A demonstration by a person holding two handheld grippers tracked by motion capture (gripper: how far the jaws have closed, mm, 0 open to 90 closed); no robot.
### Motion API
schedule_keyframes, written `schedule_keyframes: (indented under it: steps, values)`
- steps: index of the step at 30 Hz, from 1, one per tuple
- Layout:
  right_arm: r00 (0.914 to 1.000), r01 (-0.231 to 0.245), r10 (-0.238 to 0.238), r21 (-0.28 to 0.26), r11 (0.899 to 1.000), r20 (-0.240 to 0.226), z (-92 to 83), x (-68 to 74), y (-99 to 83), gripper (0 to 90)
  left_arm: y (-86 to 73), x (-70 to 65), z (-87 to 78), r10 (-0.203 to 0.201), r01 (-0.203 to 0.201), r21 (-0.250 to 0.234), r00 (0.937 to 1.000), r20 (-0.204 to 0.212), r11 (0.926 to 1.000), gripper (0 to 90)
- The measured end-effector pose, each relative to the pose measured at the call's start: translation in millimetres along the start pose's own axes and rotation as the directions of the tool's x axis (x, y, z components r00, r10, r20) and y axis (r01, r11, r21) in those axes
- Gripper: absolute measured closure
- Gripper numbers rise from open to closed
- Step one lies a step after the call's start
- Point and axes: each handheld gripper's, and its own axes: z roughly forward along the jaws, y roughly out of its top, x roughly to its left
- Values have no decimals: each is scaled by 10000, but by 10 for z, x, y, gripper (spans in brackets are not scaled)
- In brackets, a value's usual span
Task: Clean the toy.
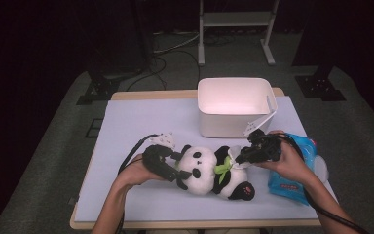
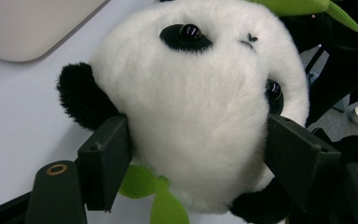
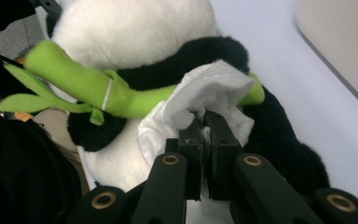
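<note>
A: Between the left gripper's (image 2: 193, 154) jaws sits the head of the plush black-and-white panda (image 1: 209, 170), held wide to steady it on the tabletop (image 1: 136, 122)?

B: Yes. The right gripper's (image 3: 205, 123) jaws are pinched tight on a white wipe (image 3: 200, 95), pressed to its belly, likely for cleaning.

A: The white plastic bin (image 1: 231, 124) beyond?

B: Looks empty.
</note>
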Motion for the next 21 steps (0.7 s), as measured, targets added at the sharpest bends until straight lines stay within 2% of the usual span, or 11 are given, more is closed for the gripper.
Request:
schedule_keyframes:
  steps: [5,9,14,17,21]
  values:
    - [9992,204,-220,-468,9987,-343,-127,83,35,857,85,-72,8,271,-272,-113,9996,-43,9996,259]
    - [9989,396,-407,-431,9983,-251,-134,146,90,856,133,-120,11,457,-458,-68,9988,-179,9989,259]
    - [9972,568,-595,-591,9966,-449,-130,208,155,856,164,-155,15,580,-583,-165,9982,-160,9982,262]
    - [9945,838,-873,-606,9946,-573,-100,276,279,856,216,-209,16,827,-831,-229,9964,-172,9963,264]
    - [9936,941,-971,-520,9942,-586,-88,304,370,856,233,-232,19,913,-917,-189,9956,-231,9956,264]
